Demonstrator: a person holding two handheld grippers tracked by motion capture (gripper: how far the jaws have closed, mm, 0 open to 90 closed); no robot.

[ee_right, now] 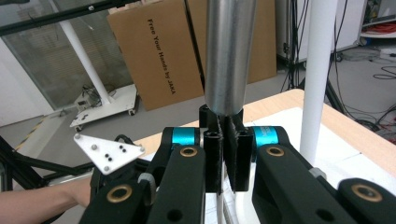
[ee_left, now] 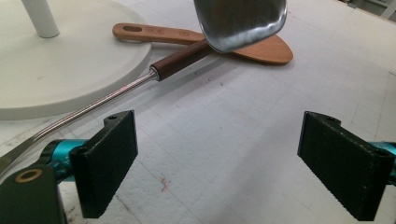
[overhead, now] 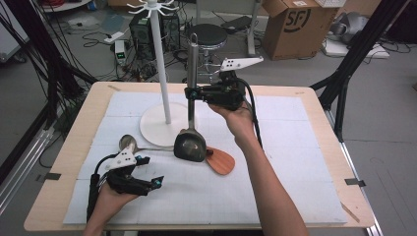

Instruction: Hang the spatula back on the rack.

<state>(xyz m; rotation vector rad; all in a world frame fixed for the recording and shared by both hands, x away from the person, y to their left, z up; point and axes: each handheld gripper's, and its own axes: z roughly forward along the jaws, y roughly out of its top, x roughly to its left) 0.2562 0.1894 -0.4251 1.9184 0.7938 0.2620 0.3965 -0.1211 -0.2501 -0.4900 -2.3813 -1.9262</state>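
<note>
My right gripper (overhead: 193, 93) is shut on the round steel handle (ee_right: 228, 56) of a metal turner and holds it upright. Its blade (overhead: 190, 146) hangs low over the mat, right of the white rack base (overhead: 153, 132). Under the blade lie a wooden spatula (overhead: 221, 161) and a spoon (overhead: 128, 143) whose steel shaft ends in a dark wooden grip (ee_left: 182, 59). My left gripper (overhead: 151, 171) rests open near the front left, empty, and faces the blade (ee_left: 240, 23) and the wooden spatula (ee_left: 261, 49). Its pads (ee_left: 109, 158) stand wide apart.
The white rack pole (overhead: 160, 64) rises from its base beside the held turner and shows in the right gripper view as a pole (ee_right: 320, 70). A white mat (overhead: 295, 187) covers the wooden table (overhead: 74, 147). Boxes, cables and a stool stand beyond the table.
</note>
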